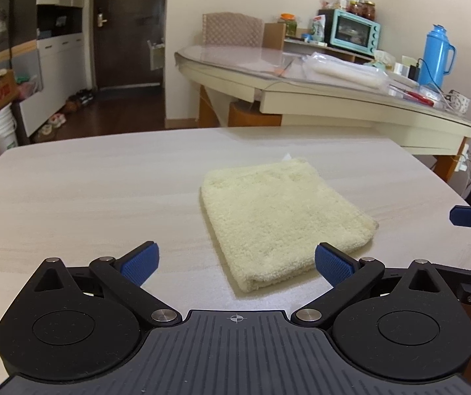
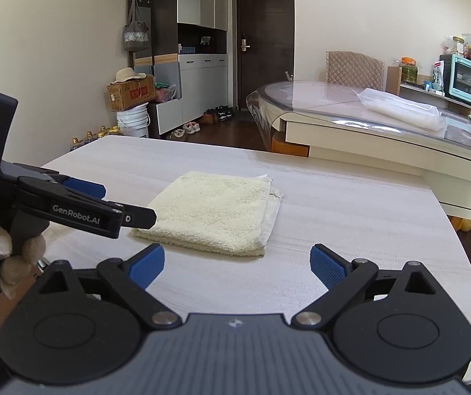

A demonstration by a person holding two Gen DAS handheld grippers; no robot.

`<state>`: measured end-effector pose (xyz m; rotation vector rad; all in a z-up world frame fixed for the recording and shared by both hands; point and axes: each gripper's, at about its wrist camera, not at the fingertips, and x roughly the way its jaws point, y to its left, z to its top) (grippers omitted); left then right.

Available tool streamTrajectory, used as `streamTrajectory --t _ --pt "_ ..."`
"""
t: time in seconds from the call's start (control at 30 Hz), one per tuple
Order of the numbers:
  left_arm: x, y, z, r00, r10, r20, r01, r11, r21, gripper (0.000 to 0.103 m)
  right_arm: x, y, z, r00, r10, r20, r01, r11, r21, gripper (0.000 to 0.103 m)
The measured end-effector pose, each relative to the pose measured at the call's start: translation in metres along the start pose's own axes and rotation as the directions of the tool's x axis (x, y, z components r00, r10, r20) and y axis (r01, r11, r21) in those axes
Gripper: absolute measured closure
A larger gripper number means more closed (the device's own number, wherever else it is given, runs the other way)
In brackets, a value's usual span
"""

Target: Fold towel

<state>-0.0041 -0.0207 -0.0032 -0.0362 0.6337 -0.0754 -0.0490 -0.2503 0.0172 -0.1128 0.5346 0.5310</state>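
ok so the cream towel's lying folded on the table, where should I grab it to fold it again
Probably the loose stacked edges on the folded towel, at its right side in the right wrist view, where layers show separately. Come in low from the right with the right gripper, its fingers open; the left side is a rounded fold, harder to pinch.

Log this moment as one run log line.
towel: folded, flat on table | left gripper: open, empty, near towel | right gripper: open, empty

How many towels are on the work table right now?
1. The folded cream towel lies flat mid-table, ahead of both open tools, left tool and right tool. Neither touches it.
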Motion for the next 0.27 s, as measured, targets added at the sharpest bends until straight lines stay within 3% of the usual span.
streamTrajectory --t 0.27 --pt "-0.0016 -0.0025 0.0012 1.0 -0.005 0.013 0.005 1.0 0.003 0.0 -0.0018 0.0027 0.0011 1.0 -0.002 0.005 0.002 1.0 -0.006 0.006"
